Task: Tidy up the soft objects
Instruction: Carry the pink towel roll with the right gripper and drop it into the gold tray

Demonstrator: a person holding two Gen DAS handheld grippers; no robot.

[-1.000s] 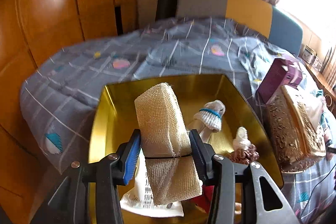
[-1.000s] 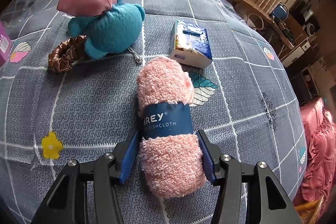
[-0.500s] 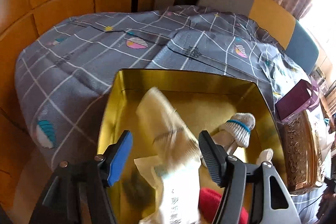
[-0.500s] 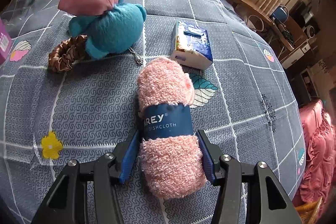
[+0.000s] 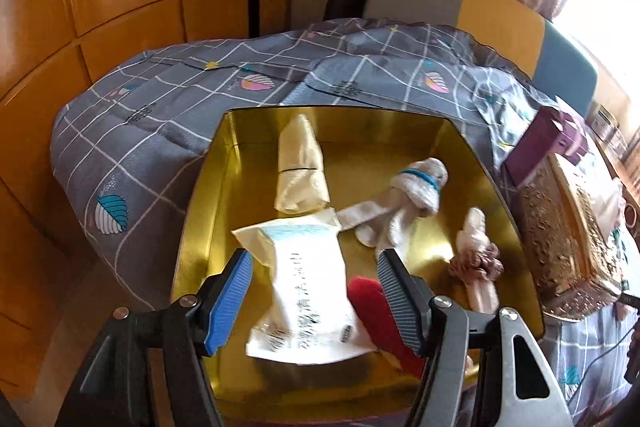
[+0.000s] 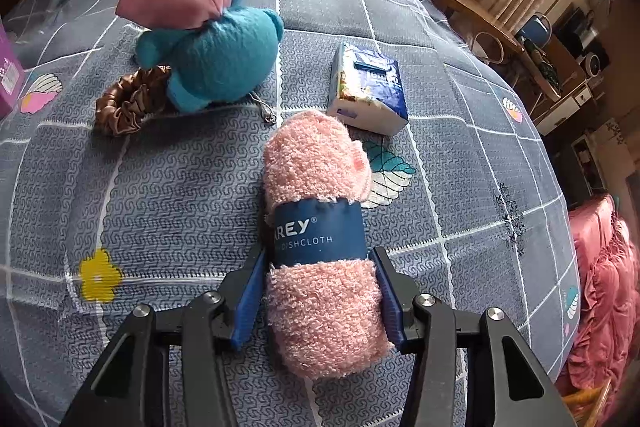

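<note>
Placement on the left is complete as far as the frame shows: the cream mesh roll point(image 5: 301, 167) lies inside the gold tin point(image 5: 200, 211), toward its far left wall, apart from the white sock point(image 5: 404, 201), the white wipes packet point(image 5: 306, 291), the red item point(image 5: 374, 311) and the mauve scrunchie point(image 5: 478, 265) that share the tin. The left gripper point(image 5: 314, 297) hangs above the tin's near end, fingers spread wide and grasping nothing, pointing forward and slightly down into the tin.

On the right, the right gripper point(image 6: 318, 297) is clenched on the pink dishcloth roll point(image 6: 320, 247), pads pressing its flanks just behind the blue paper band. The roll lies along the finger axis, far end forward, over the grey patterned bedspread point(image 6: 160, 187); whether it rests on it or is just lifted cannot be told. The blue plush toy point(image 6: 208, 43), brown scrunchie point(image 6: 128, 103) and tissue pack point(image 6: 368, 87) lie beyond it.

Judgement: the step in hand is carrying the dishcloth to the tin. Done well, the grip stays firm enough that the plush pile does not slip, the roll is raised clear of the tissue pack, and it is lowered into bare floor near the tin's far right before release. The left gripper should draw back from over the tin first
</note>
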